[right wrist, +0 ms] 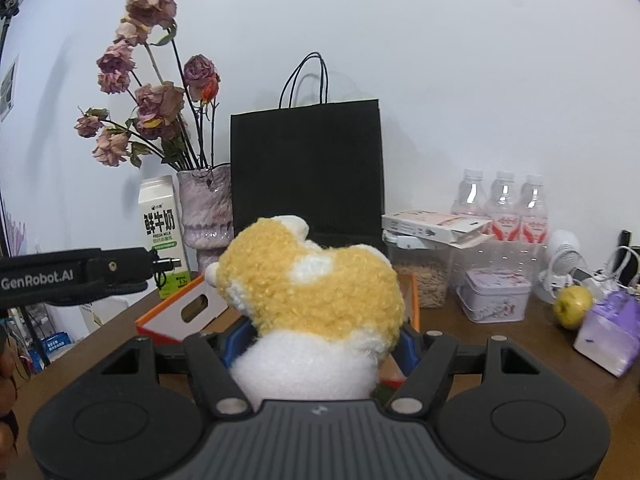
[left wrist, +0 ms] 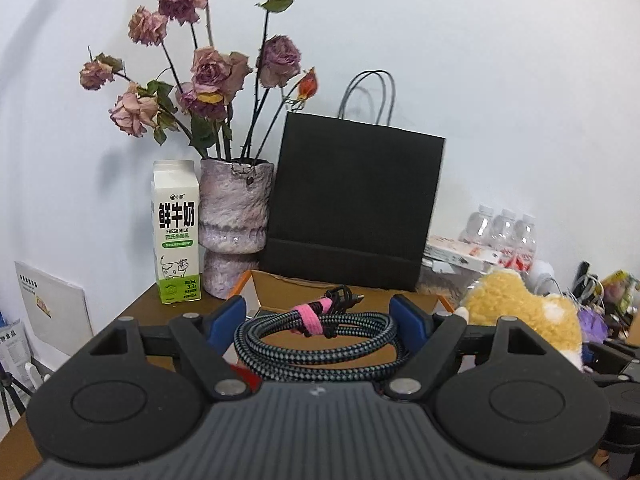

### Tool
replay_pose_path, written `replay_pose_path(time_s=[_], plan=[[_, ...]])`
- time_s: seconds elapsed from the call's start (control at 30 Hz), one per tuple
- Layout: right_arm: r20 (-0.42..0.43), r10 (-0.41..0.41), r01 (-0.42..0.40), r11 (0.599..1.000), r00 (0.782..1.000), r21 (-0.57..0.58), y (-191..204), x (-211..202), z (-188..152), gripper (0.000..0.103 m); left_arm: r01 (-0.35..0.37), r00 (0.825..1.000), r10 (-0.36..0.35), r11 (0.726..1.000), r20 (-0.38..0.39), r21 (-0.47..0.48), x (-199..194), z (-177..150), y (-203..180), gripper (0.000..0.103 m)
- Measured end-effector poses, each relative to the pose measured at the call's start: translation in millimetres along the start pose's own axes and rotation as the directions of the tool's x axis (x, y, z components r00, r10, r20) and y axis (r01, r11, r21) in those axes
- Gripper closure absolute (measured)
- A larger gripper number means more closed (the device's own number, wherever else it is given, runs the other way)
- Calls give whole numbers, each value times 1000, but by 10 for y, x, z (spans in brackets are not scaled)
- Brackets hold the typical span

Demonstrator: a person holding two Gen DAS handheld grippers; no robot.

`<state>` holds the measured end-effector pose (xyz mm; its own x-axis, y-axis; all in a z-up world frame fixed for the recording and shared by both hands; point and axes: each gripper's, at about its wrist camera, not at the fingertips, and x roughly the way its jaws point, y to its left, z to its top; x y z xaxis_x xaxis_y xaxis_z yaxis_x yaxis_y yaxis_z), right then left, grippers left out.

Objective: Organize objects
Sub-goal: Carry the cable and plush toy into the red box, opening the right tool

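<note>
A coiled black-and-grey braided cable (left wrist: 320,354), tied with a pink strap, hangs between the blue pads (left wrist: 224,318) of my left gripper (left wrist: 320,316). The pads press on the coil's sides, above the open orange-rimmed cardboard box (left wrist: 280,284). My right gripper (right wrist: 324,340) is shut on a yellow-and-white plush toy (right wrist: 312,280), held above the table in front of the same box (right wrist: 180,314). The plush (left wrist: 520,312) also shows at the right of the left wrist view. Part of the left gripper's body (right wrist: 60,276) reaches in from the left of the right wrist view.
A milk carton (left wrist: 176,232), a pink vase (left wrist: 234,216) of dried roses and a black paper bag (left wrist: 352,208) stand behind the box. At the right are water bottles (right wrist: 504,204), a clear grain container (right wrist: 424,276), a tin (right wrist: 496,294), an apple (right wrist: 572,304) and a purple pack (right wrist: 612,332).
</note>
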<state>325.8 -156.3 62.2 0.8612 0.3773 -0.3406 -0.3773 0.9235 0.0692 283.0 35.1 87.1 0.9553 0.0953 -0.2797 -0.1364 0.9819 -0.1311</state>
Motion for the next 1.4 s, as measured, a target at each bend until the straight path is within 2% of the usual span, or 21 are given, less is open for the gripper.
replay_pose_path(time_s=[0.3,0.63,1.0,1.23,1.33,1.37,1.4], plan=[[-49,27,-25,999,998,44,-78,644,185,34,-18,1000,18,1000,-5,-25,557,147,38,24],[-101,20,-13,997,995,71,-183,1178,197,34,-50,998,49,999,-37,-19,1089,150,68,24],[-120,-16,26,996,993,84,-207,1405,82,34,-76,996,76,997,-50,8,1424,26,78,24],[-136,-31,42,996,990,81,-214,1451,45,33,-61,996,62,998,-63,16,1501,-21,67,24],[-154,-54,67,994,987,83,-226,1470,35,28,-46,997,46,999,-65,8,1507,-29,61,18],[-160,-61,76,993,985,87,-238,1479,35,19,-51,997,51,999,-64,1,1506,-28,66,12],[-165,-68,84,992,984,92,-252,1485,35,10,-53,997,53,999,-59,-3,1499,-25,72,0]])
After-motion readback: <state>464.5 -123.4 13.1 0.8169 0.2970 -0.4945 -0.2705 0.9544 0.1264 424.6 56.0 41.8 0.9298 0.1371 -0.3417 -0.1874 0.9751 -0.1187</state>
